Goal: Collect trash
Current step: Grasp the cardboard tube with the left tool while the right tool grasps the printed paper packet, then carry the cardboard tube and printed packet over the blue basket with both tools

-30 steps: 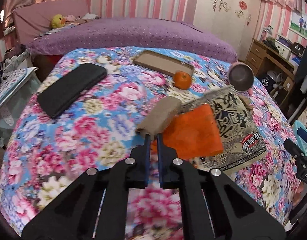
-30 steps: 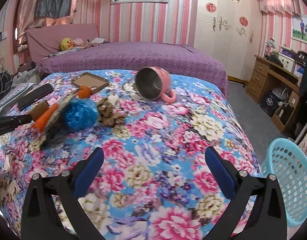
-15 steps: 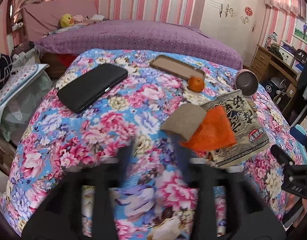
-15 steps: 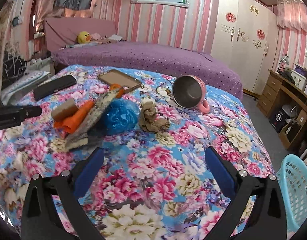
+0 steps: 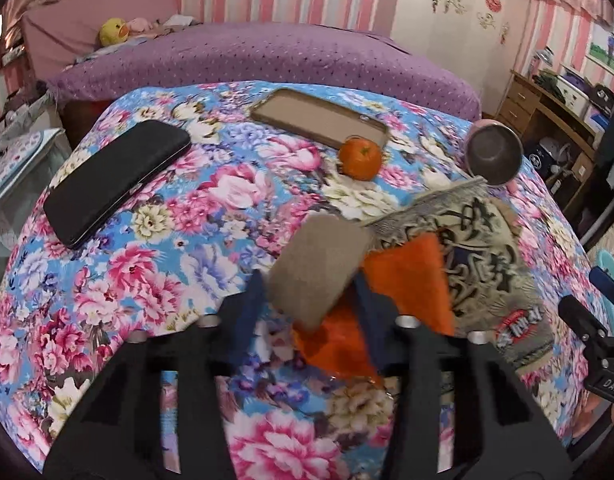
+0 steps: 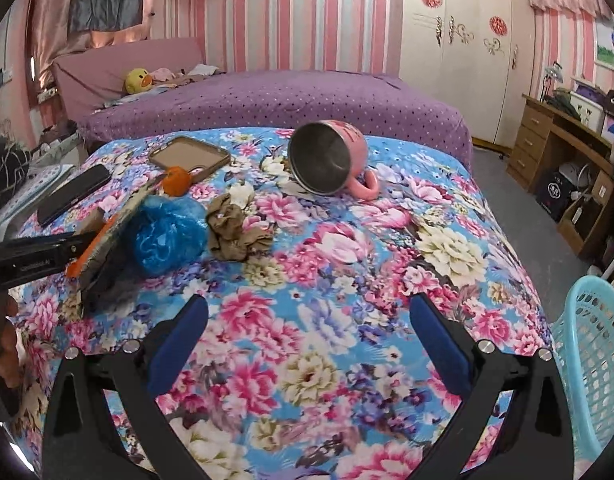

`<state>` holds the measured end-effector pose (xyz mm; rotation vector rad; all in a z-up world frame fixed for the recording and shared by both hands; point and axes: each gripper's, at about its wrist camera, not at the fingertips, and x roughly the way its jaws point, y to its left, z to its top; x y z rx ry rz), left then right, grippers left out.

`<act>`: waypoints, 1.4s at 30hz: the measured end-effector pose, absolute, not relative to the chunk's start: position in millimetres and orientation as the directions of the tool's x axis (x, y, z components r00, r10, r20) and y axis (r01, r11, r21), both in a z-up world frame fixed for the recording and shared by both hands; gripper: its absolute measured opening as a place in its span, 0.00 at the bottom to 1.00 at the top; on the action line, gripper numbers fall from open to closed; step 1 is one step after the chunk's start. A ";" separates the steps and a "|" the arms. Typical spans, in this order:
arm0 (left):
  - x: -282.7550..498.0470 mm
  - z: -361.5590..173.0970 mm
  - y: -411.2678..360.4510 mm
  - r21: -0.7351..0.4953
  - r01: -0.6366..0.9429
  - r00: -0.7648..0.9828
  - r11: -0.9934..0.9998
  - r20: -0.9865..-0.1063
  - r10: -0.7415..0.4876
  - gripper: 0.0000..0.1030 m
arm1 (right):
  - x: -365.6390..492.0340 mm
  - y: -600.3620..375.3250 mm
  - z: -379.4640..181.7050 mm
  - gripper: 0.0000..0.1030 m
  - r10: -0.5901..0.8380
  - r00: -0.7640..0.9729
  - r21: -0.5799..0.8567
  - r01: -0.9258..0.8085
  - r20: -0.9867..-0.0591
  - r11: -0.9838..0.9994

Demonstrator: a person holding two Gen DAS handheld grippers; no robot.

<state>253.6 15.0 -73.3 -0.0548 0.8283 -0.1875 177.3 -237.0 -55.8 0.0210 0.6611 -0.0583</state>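
A bed (image 6: pixel 347 96) with a purple cover is standing at the back of the room, and in front of it a flowered cloth (image 6: pixel 315 288) is covering the bench that is carrying everything. At the right edge a light blue basket (image 6: pixel 595 364) is standing beside the bench, lower than its top.

The right tool (image 6: pixel 307 340) is hovering over bare cloth with its blue pads spread wide, released and gripping nothing. The left tool (image 5: pixel 307 304) is also released, its pads sitting either side of the near end of a brown cardboard piece (image 5: pixel 321 270); whether they are touching it cannot be told.

The trash is lying in a cluster on the left part of the bench. A printed snack bag (image 5: pixel 479 256) is lying flat, with an orange wrapper (image 5: pixel 407 280) on it and the cardboard piece resting over the wrapper's edge. Just beside the bag, a crumpled blue plastic bag (image 6: pixel 167 236) is touching a wad of brown cloth (image 6: pixel 235 232).

A pink mug (image 6: pixel 331 160) is lying on its side, its steel mouth facing the cameras, well apart from the cluster. A black case (image 5: pixel 115 178) is lying near the left edge. A brown phone case (image 5: pixel 319 118) is lying open side up, with a tangerine (image 5: pixel 359 159) just in front of it.
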 end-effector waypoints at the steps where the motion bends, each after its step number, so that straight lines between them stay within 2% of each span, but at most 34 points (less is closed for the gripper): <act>1: 253.4 -72.6 18.0 -0.133 0.142 0.664 0.981 -0.722 -0.194 0.33 | 178.2 -238.1 -55.8 0.96 -0.044 0.788 0.004 0.058 -0.615 0.998; 2: 251.9 -70.2 22.5 -0.142 0.134 0.672 0.981 -0.715 -0.196 0.32 | 178.3 -238.2 -55.6 0.96 -0.041 0.788 0.006 0.057 -0.614 0.998; 3: 250.4 -68.3 25.5 -0.142 0.128 0.679 0.982 -0.709 -0.191 0.26 | 178.3 -237.6 -55.3 0.96 -0.039 0.790 0.006 0.054 -0.612 0.999; 5: 245.5 -62.4 32.5 -0.138 0.117 0.694 0.984 -0.697 -0.180 0.23 | 177.0 -234.5 -53.7 0.96 -0.032 0.794 0.007 0.046 -0.608 0.999; 13: 217.9 -52.3 56.2 -0.069 0.099 0.726 0.993 -0.677 -0.119 0.22 | 159.6 -202.2 -31.8 0.96 0.038 0.837 0.026 -0.028 -0.545 0.999; 18: 204.1 -51.2 79.6 -0.058 0.062 0.728 0.996 -0.680 -0.085 0.22 | 165.0 -180.0 -34.4 0.94 0.083 0.828 0.042 -0.072 -0.555 0.997; 23: 199.0 -52.3 94.9 -0.052 0.036 0.728 0.998 -0.683 -0.062 0.22 | 178.1 -164.4 -40.4 0.66 0.127 0.806 0.048 -0.122 -0.578 0.991; 27: 202.9 -53.5 95.7 -0.067 0.034 0.724 0.997 -0.686 -0.071 0.22 | 185.8 -152.2 -47.9 0.52 0.234 0.763 0.127 -0.198 -0.602 0.972; 29: 205.1 -54.4 90.6 -0.056 0.043 0.722 0.998 -0.688 -0.069 0.22 | 188.7 -144.1 -52.3 0.31 0.269 0.741 0.141 -0.233 -0.615 0.962; 32: 204.9 -54.1 83.9 -0.043 0.058 0.725 0.997 -0.685 -0.072 0.22 | 190.2 -134.8 -56.0 0.17 0.284 0.734 0.129 -0.262 -0.617 0.956; 35: 204.5 -52.3 79.3 -0.034 0.067 0.728 0.997 -0.682 -0.072 0.22 | 184.7 -135.4 -48.7 0.09 0.307 0.750 0.134 -0.284 -0.587 0.950; 42: 197.1 -40.6 75.6 -0.049 0.061 0.751 0.997 -0.656 -0.078 0.22 | 155.8 -170.5 -19.2 0.03 0.266 0.833 0.101 -0.249 -0.486 0.963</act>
